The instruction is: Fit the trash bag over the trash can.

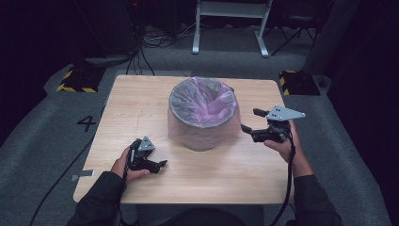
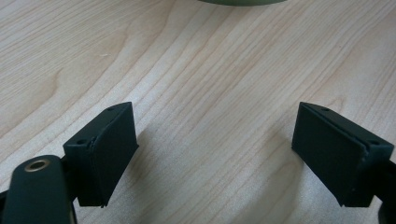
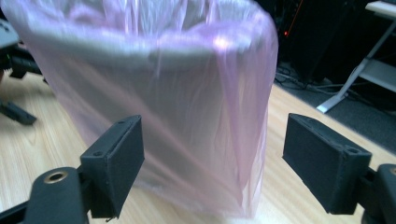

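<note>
Bright lit tabletop, dark surroundings, slight motion blur.

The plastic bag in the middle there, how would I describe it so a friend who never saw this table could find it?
Start at the light wooden table. Near its middle stands a round grey bin, the sole container there. The bag is the thin, see-through pink liner inside it, folded over the rim and draped down the outside, crinkled and glossy, unlike the matte wood around it.

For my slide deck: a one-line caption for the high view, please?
Bin lined with a pink bag on the table; open left tool and right tool flank it.
</note>
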Demonstrator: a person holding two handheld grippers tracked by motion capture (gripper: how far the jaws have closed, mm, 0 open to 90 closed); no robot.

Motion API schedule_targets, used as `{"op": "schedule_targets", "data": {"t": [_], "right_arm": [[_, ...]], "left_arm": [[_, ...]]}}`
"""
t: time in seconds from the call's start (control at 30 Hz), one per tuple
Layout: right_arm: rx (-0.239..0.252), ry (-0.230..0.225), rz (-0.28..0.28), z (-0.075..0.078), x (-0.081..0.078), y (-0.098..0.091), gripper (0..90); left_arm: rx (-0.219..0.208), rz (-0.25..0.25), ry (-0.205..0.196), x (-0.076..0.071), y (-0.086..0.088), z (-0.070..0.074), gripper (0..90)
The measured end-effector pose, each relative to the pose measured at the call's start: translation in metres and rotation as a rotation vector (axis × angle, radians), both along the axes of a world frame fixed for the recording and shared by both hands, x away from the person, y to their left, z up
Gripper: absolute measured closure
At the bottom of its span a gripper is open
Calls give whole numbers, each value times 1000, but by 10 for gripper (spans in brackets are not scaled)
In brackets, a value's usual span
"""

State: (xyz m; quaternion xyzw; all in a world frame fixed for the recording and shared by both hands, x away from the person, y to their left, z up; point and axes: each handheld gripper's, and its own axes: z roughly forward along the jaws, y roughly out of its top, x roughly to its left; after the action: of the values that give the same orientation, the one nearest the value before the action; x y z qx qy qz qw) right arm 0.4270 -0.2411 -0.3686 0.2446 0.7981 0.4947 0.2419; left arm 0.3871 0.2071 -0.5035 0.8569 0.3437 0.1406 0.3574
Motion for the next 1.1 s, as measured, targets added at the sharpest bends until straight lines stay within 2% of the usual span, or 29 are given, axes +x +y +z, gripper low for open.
{"op": "schedule_targets", "data": {"t": [0.17,0.33,0.53,0.63,0.77,1.1], "right_arm": [[-12,-14,-5,18,3,6,204],[-9,-35,18,37,5,17,196],[2,-36,41,54,16,32,188],[-11,-31,38,58,23,40,184],[2,-19,41,61,30,47,196],[-6,-23,64,66,44,70,210]], "left_arm": [[-2,-9,3,1,1,0,140],[-3,-14,4,1,2,0,140],[-3,-16,2,1,2,0,139],[-2,-18,2,1,2,0,139],[-1,-18,3,1,2,0,139],[-4,-18,2,1,2,0,140]]}}
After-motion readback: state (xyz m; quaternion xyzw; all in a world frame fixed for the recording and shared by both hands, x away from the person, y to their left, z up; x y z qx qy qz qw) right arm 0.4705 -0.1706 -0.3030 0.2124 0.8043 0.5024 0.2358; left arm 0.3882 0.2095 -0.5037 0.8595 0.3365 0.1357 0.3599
